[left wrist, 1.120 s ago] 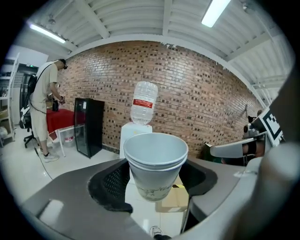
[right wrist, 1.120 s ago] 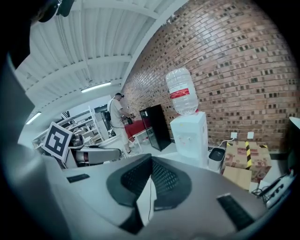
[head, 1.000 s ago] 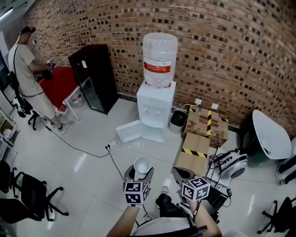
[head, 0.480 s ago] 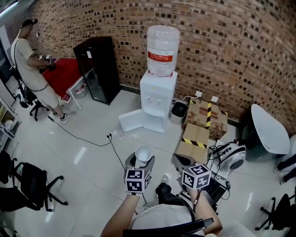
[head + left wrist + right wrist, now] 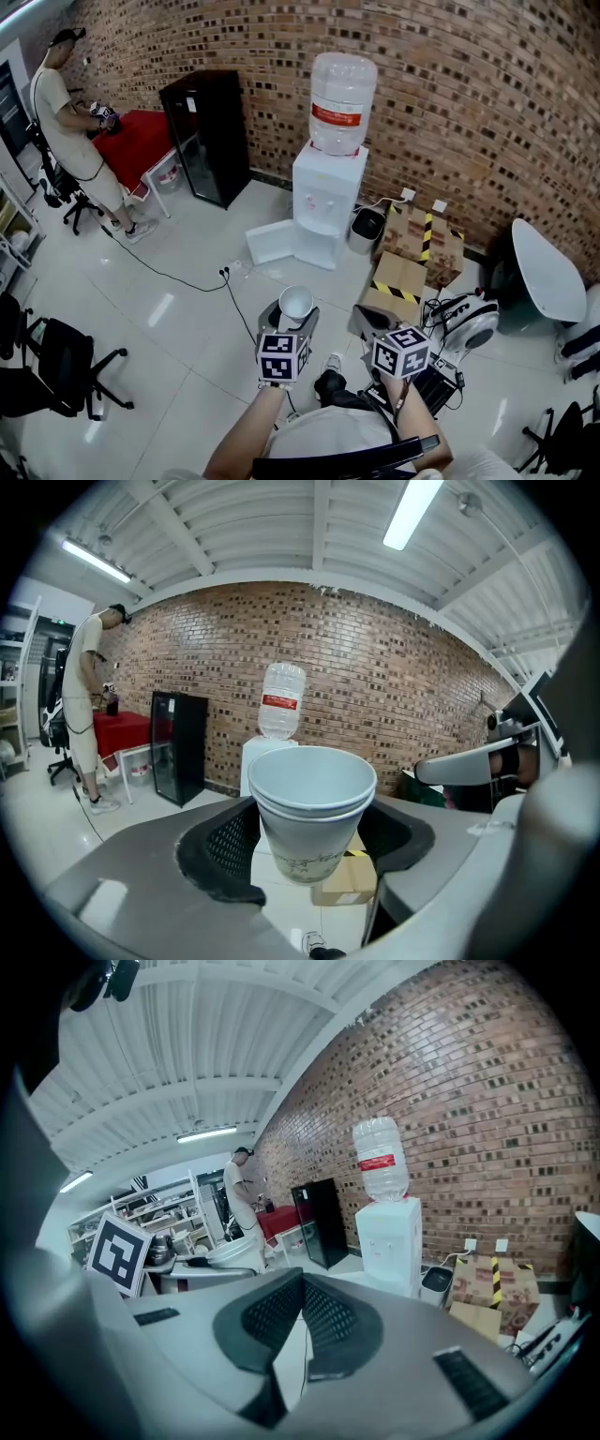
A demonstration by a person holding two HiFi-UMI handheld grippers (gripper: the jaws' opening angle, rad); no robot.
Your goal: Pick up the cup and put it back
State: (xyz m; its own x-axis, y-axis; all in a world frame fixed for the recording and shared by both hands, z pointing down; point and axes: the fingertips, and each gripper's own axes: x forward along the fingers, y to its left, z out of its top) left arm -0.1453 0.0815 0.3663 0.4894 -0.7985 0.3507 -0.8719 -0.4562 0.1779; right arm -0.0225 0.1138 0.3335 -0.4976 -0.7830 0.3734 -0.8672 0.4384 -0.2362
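Observation:
A white paper cup [image 5: 295, 304], apparently two nested, stands upright between the jaws of my left gripper [image 5: 292, 317], which is shut on its lower wall. In the left gripper view the cup [image 5: 311, 810] fills the middle, with a black pad [image 5: 217, 850] pressed against its side and the left gripper [image 5: 309, 847] clamped around it. My right gripper [image 5: 368, 325] hovers beside it at the same height, shut with nothing in it. In the right gripper view the right gripper [image 5: 302, 1309] has its meshed pads closed together. Both are held in the air above the white floor.
A white water dispenser [image 5: 328, 211] with a clear bottle stands against the brick wall ahead. Cardboard boxes [image 5: 412, 258] and a small bin [image 5: 367, 230] sit to its right. A black cabinet [image 5: 202, 131], a red table [image 5: 141, 150] and a person [image 5: 70, 122] are at the far left; office chairs [image 5: 47, 370] stand nearby.
The whole view has drifted: the dispenser and cabinet sit slightly further right and higher. Both grippers have shifted a little right. The cup stays held in the left gripper.

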